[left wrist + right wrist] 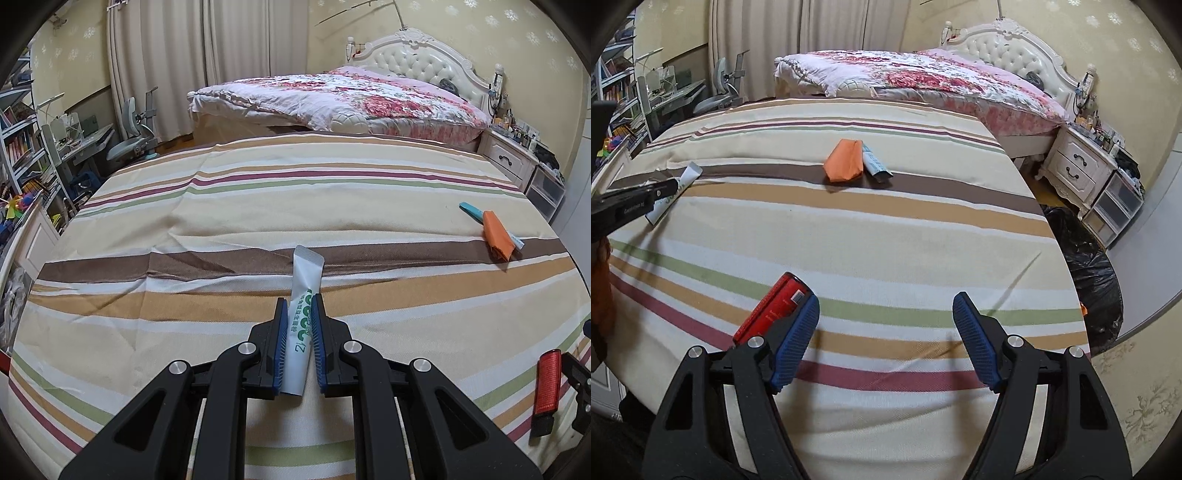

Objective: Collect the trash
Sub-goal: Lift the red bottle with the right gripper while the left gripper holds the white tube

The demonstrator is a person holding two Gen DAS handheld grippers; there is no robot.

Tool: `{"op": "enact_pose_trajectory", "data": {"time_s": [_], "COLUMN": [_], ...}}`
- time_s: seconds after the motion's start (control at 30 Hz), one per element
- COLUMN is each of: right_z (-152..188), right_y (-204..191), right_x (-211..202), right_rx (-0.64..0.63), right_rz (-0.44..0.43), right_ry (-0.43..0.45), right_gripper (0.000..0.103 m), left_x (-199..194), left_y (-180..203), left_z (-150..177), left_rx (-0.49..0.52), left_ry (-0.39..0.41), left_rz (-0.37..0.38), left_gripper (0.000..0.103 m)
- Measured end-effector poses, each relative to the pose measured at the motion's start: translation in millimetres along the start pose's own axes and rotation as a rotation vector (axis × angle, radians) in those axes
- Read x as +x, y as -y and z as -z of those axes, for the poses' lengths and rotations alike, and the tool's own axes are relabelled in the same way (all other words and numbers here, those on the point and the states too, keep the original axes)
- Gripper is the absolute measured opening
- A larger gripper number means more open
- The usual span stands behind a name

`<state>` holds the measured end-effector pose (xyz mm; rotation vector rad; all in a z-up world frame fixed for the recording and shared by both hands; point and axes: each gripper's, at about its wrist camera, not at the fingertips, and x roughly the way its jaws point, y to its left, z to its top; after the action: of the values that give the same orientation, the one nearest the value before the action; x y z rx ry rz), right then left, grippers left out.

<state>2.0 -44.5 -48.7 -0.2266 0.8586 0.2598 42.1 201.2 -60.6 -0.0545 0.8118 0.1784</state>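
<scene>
- Striped sheet [886,229] lies mostly bare; its right edge drops at 3 o'clock toward a black trash bag [1089,273], seen only by my right wrist camera.
- Left gripper [300,334] is clamped on a white sachet [301,317].
- Right gripper [886,339] stands apart, nothing between; red packet [772,310] touches its left finger's outer side, 10 o'clock.
- Orange wrapper [844,160] lies well ahead at 12.

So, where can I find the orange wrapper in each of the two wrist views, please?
Left wrist view: the orange wrapper lies at the far right, on the brown stripe of the striped sheet, overlapping a blue and white packet.
Right wrist view: the orange wrapper lies at upper centre, on the same brown stripe, with the packet at its right.
Shared landmark: the white tufted headboard.
</scene>
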Motion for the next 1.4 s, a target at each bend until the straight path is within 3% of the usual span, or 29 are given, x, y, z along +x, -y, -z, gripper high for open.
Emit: {"op": "enact_pose_trajectory", "data": {"time_s": [0.1, 0.3, 0.6, 0.7, 0.8, 1.4], "right_z": [-3, -1, 5, 8, 8, -11], "right_y": [-3, -21, -31, -26, -23, -16], "right_x": [-8, -19, -12, -4, -1, 18], "right_rx": [0.018, -0.009, 0.000, 0.031, 0.037, 0.010], "right_rz": [-0.023, -0.102, -0.121, -0.145, -0.134, -0.105], "right_ry": [0.007, 0.001, -0.056, -0.092, -0.086, -0.005], "right_gripper": [0.064, 0.064, 0.064, 0.035, 0.023, 0.023], "left_x": [-2, -9, -15, -14, -14, -16], "left_y": [-2, -2, -4, -6, -7, -14], "left_z": [3, 13, 23, 23, 24, 27], "left_rx": [-0.002, 0.014, 0.019, 0.011, 0.011, -0.016], "left_ry": [-0.003, 0.001, 0.008, 0.009, 0.012, 0.018], "left_rz": [0.003, 0.000, 0.002, 0.006, 0.006, 0.039], "left_gripper": [0.014, 0.014, 0.014, 0.014, 0.014, 0.014]}}
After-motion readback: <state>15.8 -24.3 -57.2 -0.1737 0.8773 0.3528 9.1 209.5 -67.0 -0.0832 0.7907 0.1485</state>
